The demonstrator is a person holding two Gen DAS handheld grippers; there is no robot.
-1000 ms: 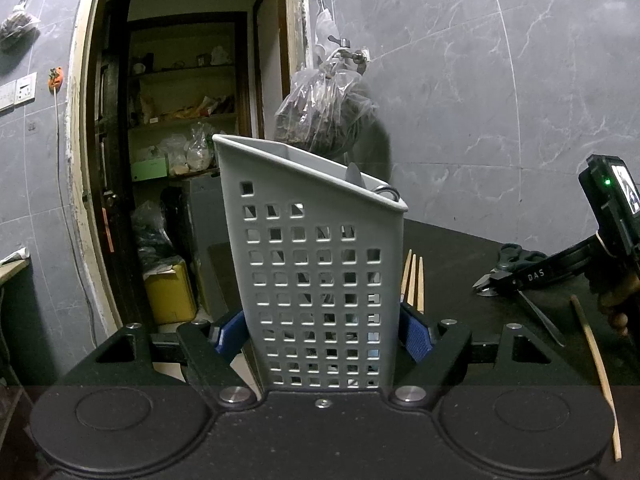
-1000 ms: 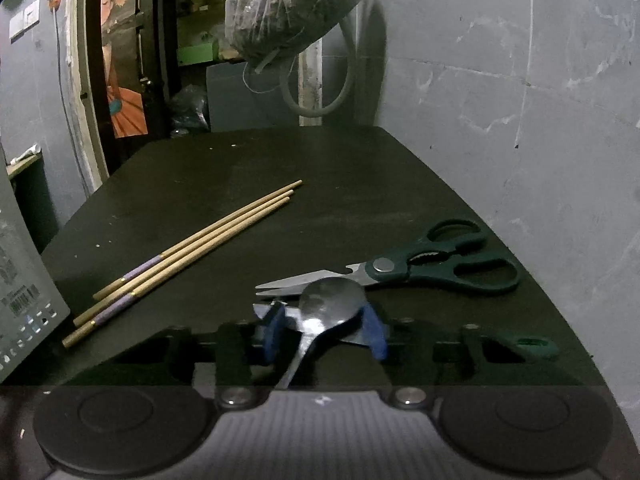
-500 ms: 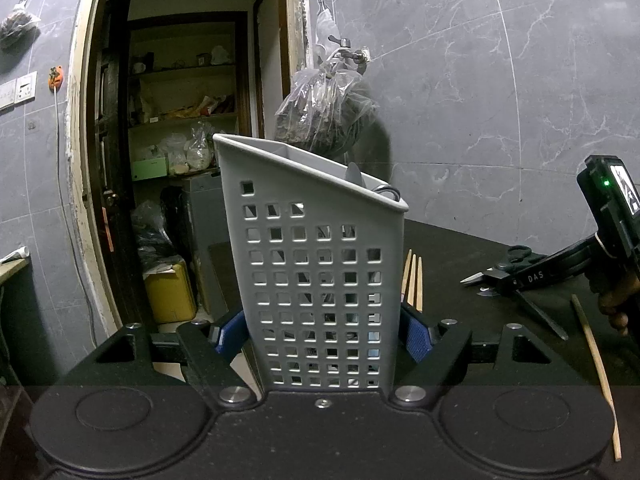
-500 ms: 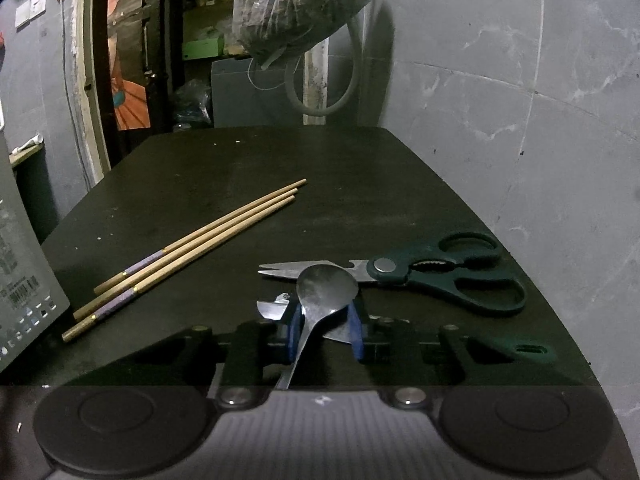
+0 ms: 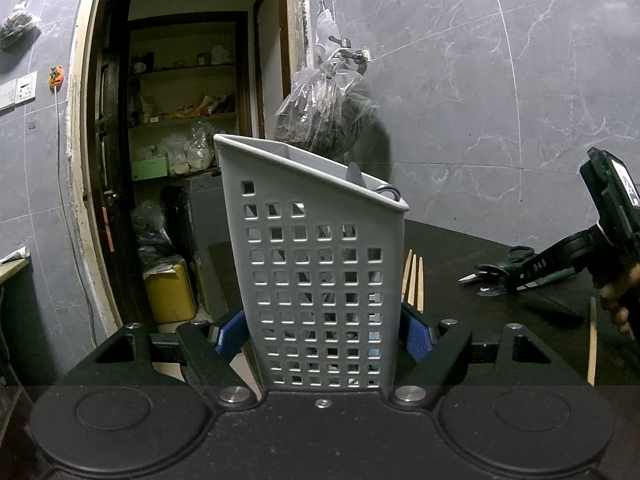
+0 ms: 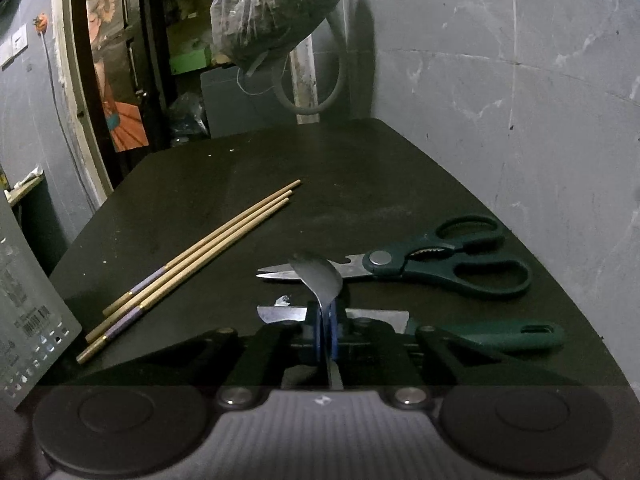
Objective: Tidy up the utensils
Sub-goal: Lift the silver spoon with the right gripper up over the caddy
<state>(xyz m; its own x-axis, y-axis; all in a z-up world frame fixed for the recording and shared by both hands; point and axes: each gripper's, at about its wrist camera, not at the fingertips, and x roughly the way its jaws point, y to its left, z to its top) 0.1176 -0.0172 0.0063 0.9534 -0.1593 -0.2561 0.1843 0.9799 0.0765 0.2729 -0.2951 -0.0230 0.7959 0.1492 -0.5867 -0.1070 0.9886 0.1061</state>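
Note:
My left gripper [image 5: 323, 330] is shut on a grey perforated utensil basket [image 5: 320, 272], its blue pads pressing both side walls. The basket stands upright, with utensil tops just showing above its rim. In the right wrist view, my right gripper [image 6: 327, 320] has its jaws closing on the neck of a metal spoon [image 6: 318, 276]. Its pads press on the spoon, and the bowl sticks out forward, tilted on edge over the black table [image 6: 280, 168]. The basket's corner [image 6: 24, 320] shows at the far left of that view.
Three wooden chopsticks [image 6: 200, 256] lie left of the spoon and dark green scissors [image 6: 440, 262] lie right of it. A green-handled knife [image 6: 500, 338] lies under the right gripper. Another chopstick [image 5: 592, 340] lies near a person's hand [image 5: 620, 304]. A hanging plastic bag [image 6: 276, 4] and a grey wall stand behind.
The right gripper's jaws have come together on the spoon's neck, and the spoon's bowl has rolled from flat to on edge. The left gripper and basket have stayed still.

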